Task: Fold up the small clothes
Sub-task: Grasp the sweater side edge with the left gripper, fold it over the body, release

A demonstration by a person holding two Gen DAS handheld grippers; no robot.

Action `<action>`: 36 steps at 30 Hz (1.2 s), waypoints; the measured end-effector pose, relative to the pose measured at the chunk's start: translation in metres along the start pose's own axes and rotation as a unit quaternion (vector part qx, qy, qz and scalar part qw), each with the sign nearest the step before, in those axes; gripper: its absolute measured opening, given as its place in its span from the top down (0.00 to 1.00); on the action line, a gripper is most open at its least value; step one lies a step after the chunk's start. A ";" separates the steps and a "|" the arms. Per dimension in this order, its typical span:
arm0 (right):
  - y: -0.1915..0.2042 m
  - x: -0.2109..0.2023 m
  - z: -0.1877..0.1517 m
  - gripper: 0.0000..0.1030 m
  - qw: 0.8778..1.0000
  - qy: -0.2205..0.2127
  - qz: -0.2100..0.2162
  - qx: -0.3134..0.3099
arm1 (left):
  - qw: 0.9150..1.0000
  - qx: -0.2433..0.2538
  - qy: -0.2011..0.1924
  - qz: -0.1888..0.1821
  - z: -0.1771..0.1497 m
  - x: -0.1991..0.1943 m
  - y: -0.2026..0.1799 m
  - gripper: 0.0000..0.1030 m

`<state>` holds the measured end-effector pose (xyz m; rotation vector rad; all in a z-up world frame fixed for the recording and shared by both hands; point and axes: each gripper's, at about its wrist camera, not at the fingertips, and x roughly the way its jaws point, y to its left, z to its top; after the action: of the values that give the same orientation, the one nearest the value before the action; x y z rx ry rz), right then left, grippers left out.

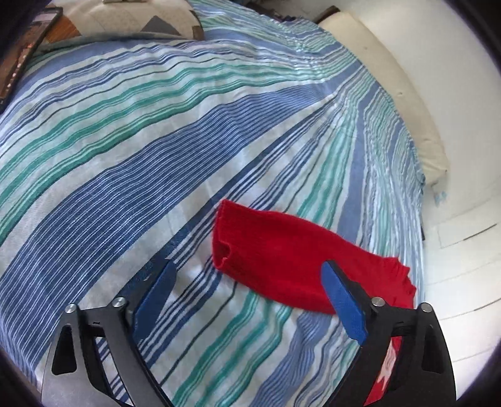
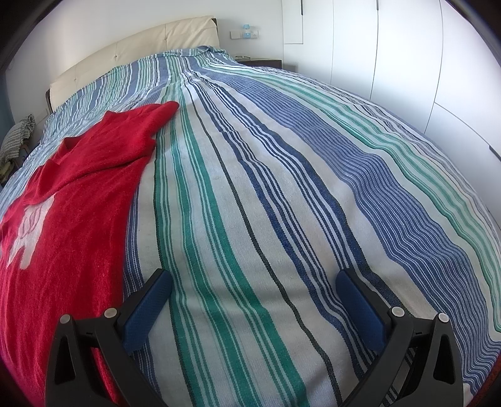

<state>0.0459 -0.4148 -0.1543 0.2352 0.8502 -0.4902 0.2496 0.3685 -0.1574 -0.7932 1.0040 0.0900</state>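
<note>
A red knitted sweater [image 2: 78,203] with a white motif [image 2: 29,225] lies spread on the striped bedspread [image 2: 281,188], at the left of the right wrist view. One sleeve reaches up toward the headboard. My right gripper [image 2: 253,275] hovers open over bare bedspread just right of the sweater, with nothing between its blue pads. In the left wrist view a red sleeve [image 1: 281,260] lies flat on the bedspread [image 1: 156,156], cuff pointing left. My left gripper [image 1: 249,266] stands open just short of it. The right finger [image 1: 344,300] covers part of the sleeve, and no pad presses on the cloth.
A cream padded headboard [image 2: 141,43] closes the far end of the bed. White wardrobe doors [image 2: 407,62] and a dark nightstand [image 2: 263,62] stand to the right. A checked cloth [image 2: 18,134] hangs at the left. A patterned pillow [image 1: 131,18] lies on the bed.
</note>
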 end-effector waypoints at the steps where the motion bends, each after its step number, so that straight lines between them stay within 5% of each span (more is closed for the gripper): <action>1: 0.000 0.000 0.000 0.00 1.000 0.000 0.000 0.000 | 1.000 -0.013 0.003 0.002 0.003 0.006 0.003 0.23; 5: 0.000 0.000 0.000 0.00 1.000 0.000 0.000 0.000 | 1.000 0.000 0.015 -0.003 0.006 0.025 -0.004 0.45; 7: 0.000 0.000 0.000 0.00 1.000 0.000 0.000 0.000 | 0.999 0.026 0.032 0.018 0.004 0.037 -0.012 0.87; 8: 0.000 0.000 0.000 0.00 1.000 0.000 0.000 0.000 | 0.998 0.029 0.039 0.026 0.004 0.040 -0.013 0.97; 13: 0.000 0.000 0.000 0.00 1.000 -0.001 0.002 0.000 | 0.997 0.064 -0.004 0.035 -0.001 0.008 -0.054 0.97; 17: 0.000 0.000 0.000 0.00 1.000 -0.001 0.002 0.000 | 0.985 0.170 -0.038 -0.007 -0.011 -0.029 -0.160 0.97; 24: -0.001 0.001 0.000 0.00 1.000 -0.001 0.006 0.002 | 0.937 0.321 -0.038 -0.129 -0.093 -0.052 -0.373 0.97; 28: -0.003 0.001 0.000 0.00 1.000 -0.002 0.010 0.003 | 0.907 0.387 -0.020 -0.162 -0.169 -0.031 -0.451 0.97; 31: -0.005 0.000 0.000 0.00 1.000 -0.001 0.012 0.004 | 0.895 0.414 0.004 -0.166 -0.225 0.008 -0.484 0.95; 32: -0.006 0.001 0.000 0.00 1.000 -0.001 0.013 0.003 | 0.894 0.421 0.010 -0.156 -0.244 0.025 -0.490 0.92; 33: -0.006 0.001 0.000 0.00 1.000 -0.001 0.013 0.003 | 0.892 0.427 0.022 -0.144 -0.261 0.043 -0.493 0.73; 34: -0.006 0.001 0.000 0.00 1.000 -0.001 0.012 0.003 | 0.891 0.434 0.041 -0.126 -0.279 0.062 -0.493 0.43; 36: -0.006 0.000 0.000 0.00 1.000 -0.001 0.012 0.003 | 0.891 0.441 0.060 -0.090 -0.309 0.081 -0.482 0.35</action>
<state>0.0430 -0.4204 -0.1545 0.2502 0.8428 -0.4705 0.2724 -0.1975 -0.0431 -0.0440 0.9475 -0.5547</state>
